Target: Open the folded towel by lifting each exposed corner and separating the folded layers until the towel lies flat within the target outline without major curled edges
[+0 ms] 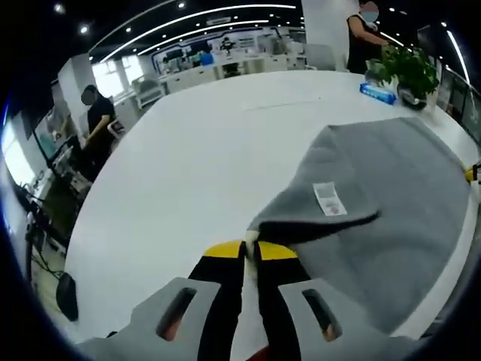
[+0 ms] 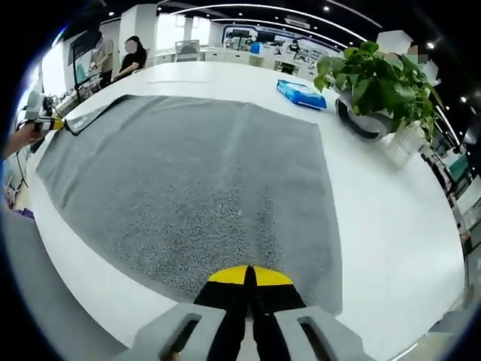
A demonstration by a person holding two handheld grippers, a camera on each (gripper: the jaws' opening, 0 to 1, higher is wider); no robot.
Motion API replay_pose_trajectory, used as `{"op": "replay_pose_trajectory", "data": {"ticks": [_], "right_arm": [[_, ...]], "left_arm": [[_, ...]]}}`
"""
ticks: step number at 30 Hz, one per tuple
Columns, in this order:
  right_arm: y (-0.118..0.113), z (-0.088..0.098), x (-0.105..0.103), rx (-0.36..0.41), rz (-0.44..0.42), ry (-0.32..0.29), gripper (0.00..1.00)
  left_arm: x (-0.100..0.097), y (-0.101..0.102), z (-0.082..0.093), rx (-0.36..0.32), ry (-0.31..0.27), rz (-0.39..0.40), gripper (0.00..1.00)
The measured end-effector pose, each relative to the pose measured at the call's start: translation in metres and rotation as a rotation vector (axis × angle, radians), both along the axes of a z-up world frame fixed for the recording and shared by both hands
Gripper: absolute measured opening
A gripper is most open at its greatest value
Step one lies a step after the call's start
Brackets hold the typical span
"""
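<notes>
Gray towel [image 2: 203,195] spread nearly flat on white surface [image 1: 188,165]. Left tool [image 1: 251,248] pinched tight on one corner, right tool [image 2: 248,280] clamped on opposite edge, likely to tension out curls.

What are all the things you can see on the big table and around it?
towel: one, grey, spread on the table, a corner pinched by each gripper
label: one, white, on the towel
table: one, white, large
plant: one, green, in a pot beside the towel
packet: one, blue, near the plant
people: a few, dark clothes, standing or sitting behind the table
left gripper: one, yellow and black tips, shut on a towel corner
right gripper: one, same colours, shut at the towel's edge
</notes>
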State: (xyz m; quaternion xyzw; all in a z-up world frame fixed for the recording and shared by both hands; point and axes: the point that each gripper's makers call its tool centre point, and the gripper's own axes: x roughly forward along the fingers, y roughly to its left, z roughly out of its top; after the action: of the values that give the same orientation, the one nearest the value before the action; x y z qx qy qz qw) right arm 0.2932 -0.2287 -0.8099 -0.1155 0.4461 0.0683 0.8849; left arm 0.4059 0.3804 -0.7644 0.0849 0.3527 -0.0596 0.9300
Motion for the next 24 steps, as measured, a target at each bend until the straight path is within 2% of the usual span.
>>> {"op": "replay_pose_trajectory", "data": {"ticks": [4,10,16,19,24], "right_arm": [[-0.007,0.000,-0.003,-0.033,-0.002,0.003,0.00],[-0.008,0.001,-0.004,-0.020,-0.024,-0.005,0.00],[-0.008,0.001,-0.004,-0.026,-0.034,-0.017,0.00],[-0.009,0.001,-0.004,-0.010,-0.051,-0.022,0.00],[-0.009,0.001,-0.003,-0.004,-0.060,-0.025,0.00]], "left_arm": [[0.002,-0.003,-0.002,0.001,0.002,-0.007,0.04],[0.004,-0.010,-0.003,0.009,-0.001,-0.023,0.04],[0.003,-0.008,0.009,0.032,-0.036,-0.035,0.05],[0.002,-0.013,0.014,0.045,-0.059,-0.055,0.07],[-0.006,-0.030,0.009,0.078,-0.048,-0.121,0.08]]}}
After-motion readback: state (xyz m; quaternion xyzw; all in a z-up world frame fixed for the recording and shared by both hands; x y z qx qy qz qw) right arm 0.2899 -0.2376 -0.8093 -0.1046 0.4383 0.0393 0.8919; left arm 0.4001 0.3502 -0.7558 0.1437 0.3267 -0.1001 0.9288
